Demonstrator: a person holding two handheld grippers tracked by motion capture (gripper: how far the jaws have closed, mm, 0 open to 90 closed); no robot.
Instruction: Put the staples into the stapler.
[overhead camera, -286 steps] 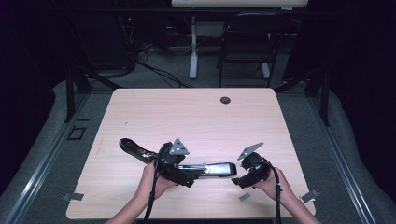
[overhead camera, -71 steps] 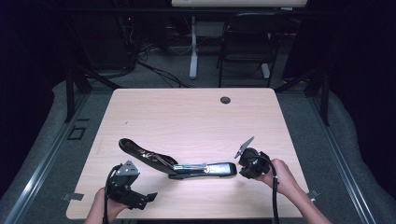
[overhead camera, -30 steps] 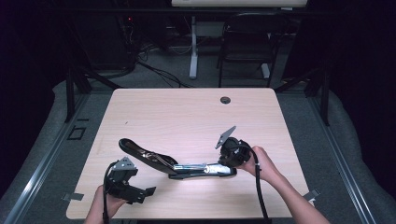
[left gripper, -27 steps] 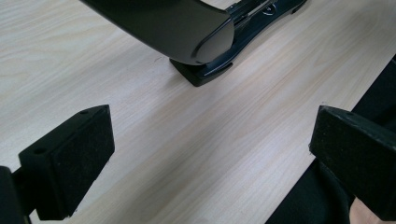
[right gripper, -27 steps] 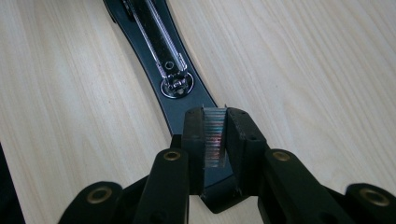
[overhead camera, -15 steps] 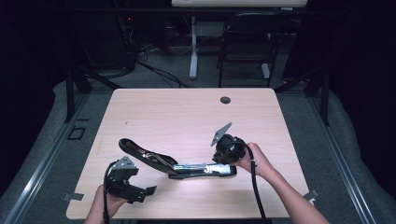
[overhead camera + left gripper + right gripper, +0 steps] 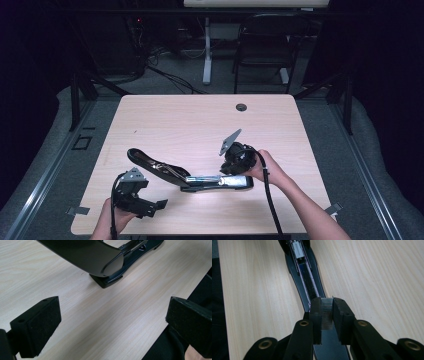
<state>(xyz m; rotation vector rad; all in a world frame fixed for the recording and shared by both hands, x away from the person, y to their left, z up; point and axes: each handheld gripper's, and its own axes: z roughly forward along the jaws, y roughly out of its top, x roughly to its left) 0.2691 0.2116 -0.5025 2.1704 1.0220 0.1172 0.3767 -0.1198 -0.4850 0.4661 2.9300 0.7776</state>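
A black stapler (image 7: 215, 182) lies open on the wooden table (image 7: 200, 120), its lid (image 7: 150, 162) swung up to the left. My right gripper (image 7: 231, 171) hovers over the stapler's right end, pointing down. In the right gripper view this gripper (image 7: 327, 305) is shut on a silvery strip of staples (image 7: 327, 315), just above the stapler's open channel (image 7: 308, 287). My left gripper (image 7: 145, 205) rests near the table's front left edge, apart from the stapler. In the left gripper view its jaws (image 7: 112, 322) stand wide open over bare wood, with the stapler's lid (image 7: 100, 257) ahead.
A small dark grommet (image 7: 241, 107) sits at the table's far side. Behind the table stand a chair (image 7: 260, 45) and a white desk leg (image 7: 206, 50), with cables on the floor. The table's front edge runs just under my left gripper.
My right gripper has shifted slightly left, from beside the stapler's right end to above it, with the staples held. The left gripper has stayed at the front left.
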